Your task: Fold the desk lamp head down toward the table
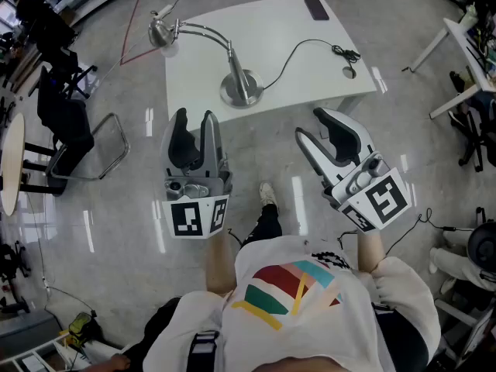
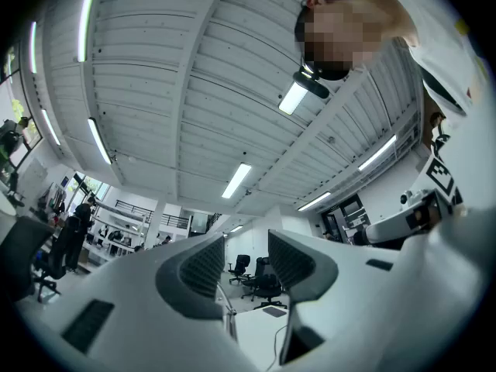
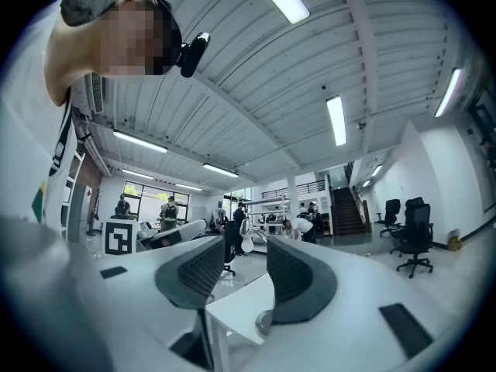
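A silver desk lamp stands on the white table [image 1: 294, 76]. Its round base [image 1: 242, 90] is near the front edge, and its curved arm reaches left to the head [image 1: 161, 31] over the table's left corner. My left gripper [image 1: 194, 120] hangs over the floor just short of the table, right below the base, open and holding nothing. My right gripper [image 1: 315, 124] is also short of the table, to the right, open and holding nothing. In the left gripper view the open jaws [image 2: 244, 270] frame the table [image 2: 260, 333]. In the right gripper view the open jaws [image 3: 240, 273] frame a table corner [image 3: 236, 310].
The lamp's black cable [image 1: 298, 49] runs right across the table to a small switch [image 1: 349, 71]. A black phone [image 1: 316, 8] lies at the far edge. A black chair [image 1: 66, 122] stands at the left and another white desk [image 1: 457, 45] at the right. People stand far off.
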